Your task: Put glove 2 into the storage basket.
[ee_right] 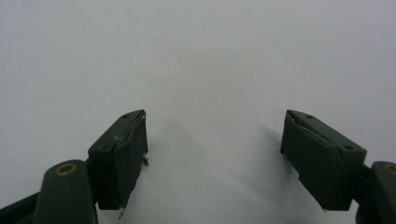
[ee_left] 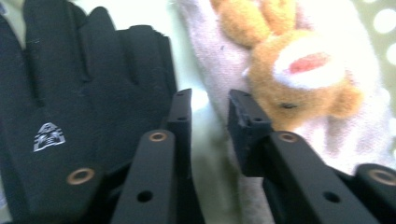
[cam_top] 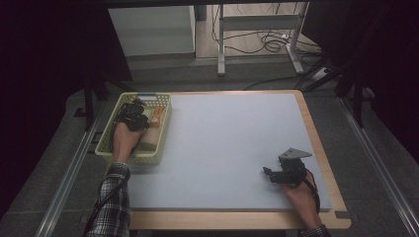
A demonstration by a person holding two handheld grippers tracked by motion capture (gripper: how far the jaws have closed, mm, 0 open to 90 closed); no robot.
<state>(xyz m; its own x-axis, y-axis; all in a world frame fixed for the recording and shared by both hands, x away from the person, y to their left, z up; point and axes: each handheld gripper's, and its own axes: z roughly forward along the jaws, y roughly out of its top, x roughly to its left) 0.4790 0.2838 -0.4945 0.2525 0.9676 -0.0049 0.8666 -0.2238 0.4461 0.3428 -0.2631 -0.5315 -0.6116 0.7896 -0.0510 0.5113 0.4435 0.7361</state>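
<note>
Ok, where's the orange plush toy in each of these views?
High view: the orange plush toy lies in the basket at the left, just right of the left gripper.
Left gripper view: upper right, beside the right-hand finger.
Right gripper view: the right gripper faces bare grey mat.
Shared landmark: the left gripper, next to the toy.

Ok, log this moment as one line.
left gripper: in basket, jaws shut between black glove and plush toy | right gripper: jaws open, over mat
</note>
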